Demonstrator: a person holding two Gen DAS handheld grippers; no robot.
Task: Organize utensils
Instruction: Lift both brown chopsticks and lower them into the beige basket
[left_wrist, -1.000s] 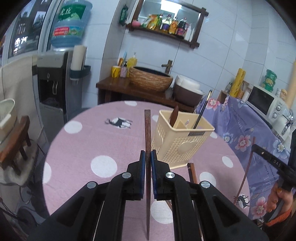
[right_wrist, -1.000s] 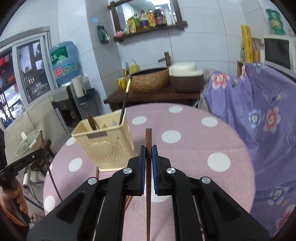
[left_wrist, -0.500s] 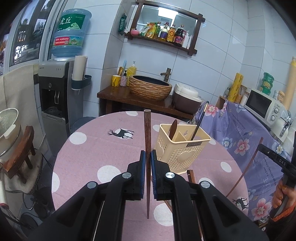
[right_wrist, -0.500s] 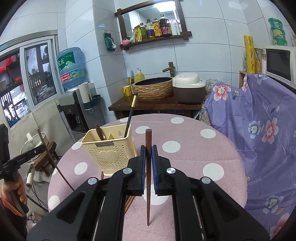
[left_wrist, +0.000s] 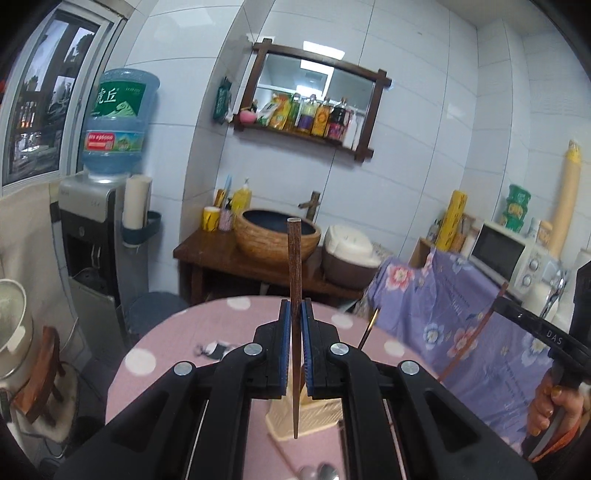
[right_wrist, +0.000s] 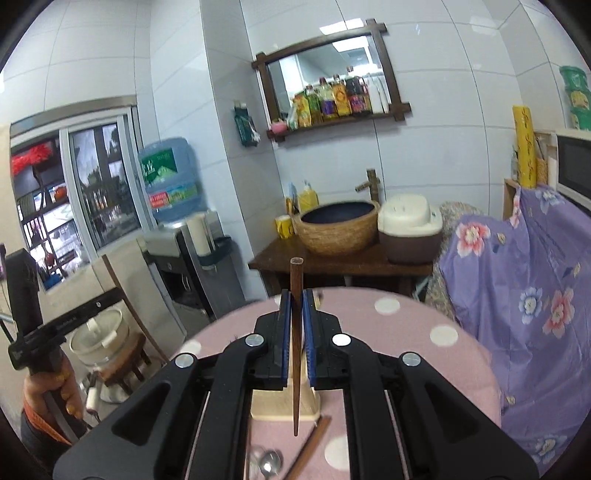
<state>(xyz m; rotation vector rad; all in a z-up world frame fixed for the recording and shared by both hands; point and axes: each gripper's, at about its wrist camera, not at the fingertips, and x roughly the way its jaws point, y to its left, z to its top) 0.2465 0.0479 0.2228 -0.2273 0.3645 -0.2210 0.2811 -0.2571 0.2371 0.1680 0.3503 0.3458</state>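
Both have risen since a second ago. Left hand-held gripper (left_wrist: 294, 345) clamps a chopstick (left_wrist: 294, 280); right hand-held gripper (right_wrist: 295, 341) clamps another chopstick (right_wrist: 296, 291). Each hangs above the holder (left_wrist: 306, 417) on the counter (left_wrist: 155, 365), likely ready to drop in.

The walls (right_wrist: 443, 155) are covered with large white tiles. A dark wooden mirror shelf (left_wrist: 314, 107) hangs on them and carries bottles. Below stands a brown wooden cabinet (right_wrist: 332, 266) with a woven basin (right_wrist: 336, 227) and a rice cooker (right_wrist: 408, 232). At the left a water dispenser (left_wrist: 92, 236) bears a blue bottle (left_wrist: 118, 122), beside a window (right_wrist: 74, 206). A purple flowered cloth (right_wrist: 528, 295) is at the right, and a microwave (left_wrist: 513, 254) stands behind it.
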